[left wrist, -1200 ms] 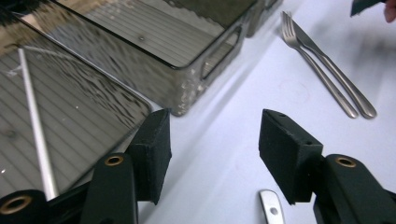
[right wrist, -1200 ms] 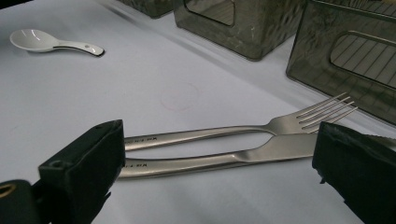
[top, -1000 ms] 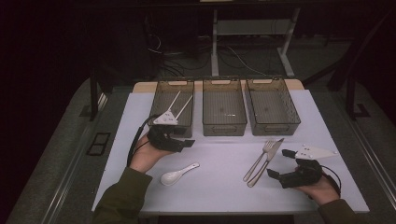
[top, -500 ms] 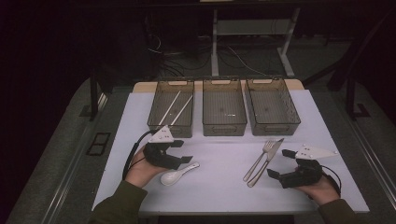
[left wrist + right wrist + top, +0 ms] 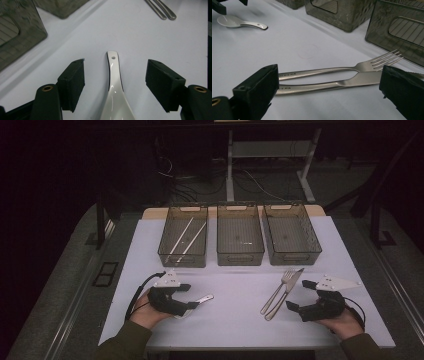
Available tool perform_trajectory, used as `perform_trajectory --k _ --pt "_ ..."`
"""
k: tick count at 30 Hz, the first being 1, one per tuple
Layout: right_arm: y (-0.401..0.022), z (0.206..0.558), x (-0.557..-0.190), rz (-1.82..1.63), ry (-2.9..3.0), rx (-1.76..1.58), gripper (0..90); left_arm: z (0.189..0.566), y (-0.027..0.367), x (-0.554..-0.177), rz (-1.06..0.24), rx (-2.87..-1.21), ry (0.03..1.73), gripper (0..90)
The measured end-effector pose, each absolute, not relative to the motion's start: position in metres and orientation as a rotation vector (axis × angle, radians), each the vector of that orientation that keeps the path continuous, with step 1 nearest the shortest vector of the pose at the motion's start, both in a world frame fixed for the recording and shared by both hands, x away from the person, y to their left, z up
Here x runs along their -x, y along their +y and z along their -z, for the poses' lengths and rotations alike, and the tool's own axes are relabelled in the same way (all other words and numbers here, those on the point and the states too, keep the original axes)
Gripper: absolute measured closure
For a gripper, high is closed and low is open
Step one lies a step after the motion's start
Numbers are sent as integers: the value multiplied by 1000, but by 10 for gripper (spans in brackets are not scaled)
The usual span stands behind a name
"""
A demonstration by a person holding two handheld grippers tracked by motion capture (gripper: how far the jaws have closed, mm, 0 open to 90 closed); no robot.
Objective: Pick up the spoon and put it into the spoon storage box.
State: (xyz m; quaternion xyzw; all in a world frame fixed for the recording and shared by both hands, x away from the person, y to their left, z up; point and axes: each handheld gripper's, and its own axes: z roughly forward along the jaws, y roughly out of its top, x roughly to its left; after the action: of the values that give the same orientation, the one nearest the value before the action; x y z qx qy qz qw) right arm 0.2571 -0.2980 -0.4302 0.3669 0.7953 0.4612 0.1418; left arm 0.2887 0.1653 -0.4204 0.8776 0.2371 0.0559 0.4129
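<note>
Left gripper (image 5: 115,82) near table's (image 5: 240,320) front-left corner, jaws just widened, released; white spoon (image 5: 115,85) between pads, handle pointing away, untouched

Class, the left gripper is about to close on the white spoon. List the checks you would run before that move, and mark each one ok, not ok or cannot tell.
1. Left gripper open: ok, jaws have just been opening.
2. White spoon handle between the jaws: ok, roughly centred.
3. Pads clear of the spoon: ok, gap on each side.
4. Jaws low enough to catch the handle: cannot tell.
5. Fork and knife out of the way: ok, they lie by the right gripper.
6. Middle basket ready to receive: ok, nearly empty.
</note>
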Motion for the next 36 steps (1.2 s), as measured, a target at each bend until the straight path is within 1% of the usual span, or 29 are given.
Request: perform_trajectory --k 11,28,36 --pt "-298 430 -257 -1331 2295 -1051 25 432 164 -291 -109 -2269 614 331" --pt "-297 430 -257 -1330 2297 -1047 25 437 167 -294 -89 -2320 626 472" --pt "-297 430 -257 -1329 2296 -1050 25 438 166 -294 -71 -2340 606 511"
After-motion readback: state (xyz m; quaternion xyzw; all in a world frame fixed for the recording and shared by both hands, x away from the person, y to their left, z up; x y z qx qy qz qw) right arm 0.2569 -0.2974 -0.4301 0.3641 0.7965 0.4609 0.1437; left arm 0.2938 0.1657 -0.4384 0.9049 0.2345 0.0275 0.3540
